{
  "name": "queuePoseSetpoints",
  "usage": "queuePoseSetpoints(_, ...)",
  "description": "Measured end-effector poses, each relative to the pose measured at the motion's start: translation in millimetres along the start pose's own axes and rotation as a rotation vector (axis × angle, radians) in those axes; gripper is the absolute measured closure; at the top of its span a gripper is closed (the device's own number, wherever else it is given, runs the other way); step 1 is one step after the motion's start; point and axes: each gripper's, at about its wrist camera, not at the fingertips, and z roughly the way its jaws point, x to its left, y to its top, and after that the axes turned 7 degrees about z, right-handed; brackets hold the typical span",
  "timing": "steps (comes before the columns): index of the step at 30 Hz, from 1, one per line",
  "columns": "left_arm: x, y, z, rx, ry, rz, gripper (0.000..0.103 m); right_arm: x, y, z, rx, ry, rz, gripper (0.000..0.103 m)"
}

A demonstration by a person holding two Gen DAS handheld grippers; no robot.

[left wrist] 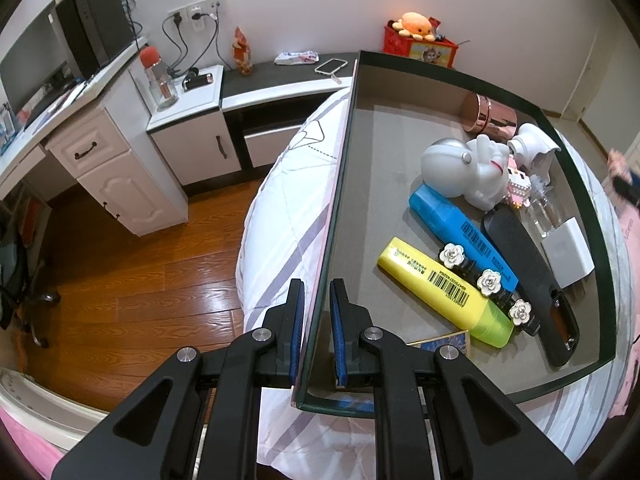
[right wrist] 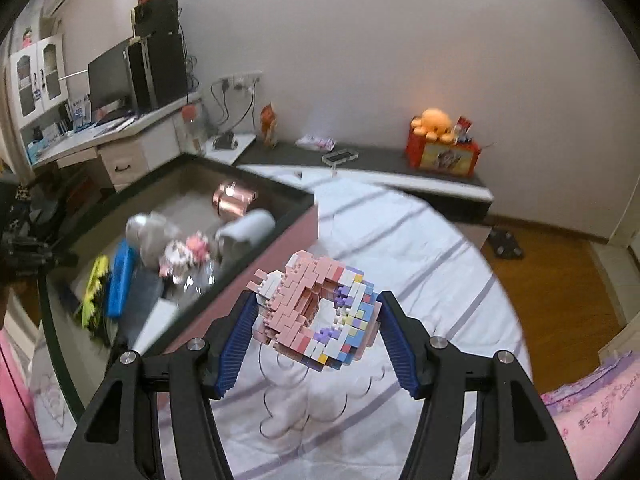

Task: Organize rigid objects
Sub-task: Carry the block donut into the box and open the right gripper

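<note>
Left gripper (left wrist: 318, 304): closed on the near wall of the box (left wrist: 344, 184), one pad outside, one inside, close to the box's near corner. Nothing else in its grip.

Right gripper (right wrist: 316, 322): about half open, blue pads pressed on either side of a brick model (right wrist: 320, 316), pink on one half, white, purple and yellow on the other. The model hangs clear above the bed (right wrist: 420, 248), just beside the box's pink outer wall.

Box: shallow, dark-rimmed, grey floor, resting on the bed. Contents:
- yellow highlighter (left wrist: 440, 286), near the gripped wall, lying flat
- blue highlighter (left wrist: 460, 232), beside the yellow one
- hair clip (left wrist: 486, 280) with three white flowers, lying across both highlighters
- black case (left wrist: 528, 276), long, beside the blue highlighter
- white block (left wrist: 568, 252), against the far wall
- white figure (left wrist: 468, 176), lying on its side mid-box
- copper tin (left wrist: 490, 116), toward the far corner
- white bottle (left wrist: 534, 146), beside the tin
- clear bottle (left wrist: 546, 208), partly hidden

Bed: white cover with grey stripes, pink quilt (right wrist: 592, 404) at its near edge.
</note>
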Motion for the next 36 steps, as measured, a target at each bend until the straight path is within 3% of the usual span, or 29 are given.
queuePoseSetpoints(4,1,-1,2,0.004,-0.002,-0.003,0.09,17,12,-9,-0.035,0.014,-0.033,0.041)
queuePoseSetpoints(7,2,-2,2,0.003,-0.006,-0.004,0.09,40,17,-13,-0.04,0.076,-0.071,0.041)
queuePoseSetpoints(12,2,-3,2,0.001,-0.008,-0.006,0.09,88,8,-3,0.017,0.176,-0.168,0.041)
queuePoseSetpoints(17,2,-3,1,0.0,-0.006,-0.003,0.09,124,-8,10,0.079,0.218,-0.247,0.041)
queuePoseSetpoints(30,2,-5,-4,-0.01,-0.004,0.009,0.091,121,-13,21,0.112,0.221,-0.228,0.04)
queuePoseSetpoints(32,2,-5,-6,-0.014,-0.003,0.012,0.091,120,-12,19,0.104,0.218,-0.223,0.025)
queuePoseSetpoints(36,2,-5,-9,-0.011,0.006,0.016,0.091,120,-10,15,0.084,0.224,-0.215,0.023)
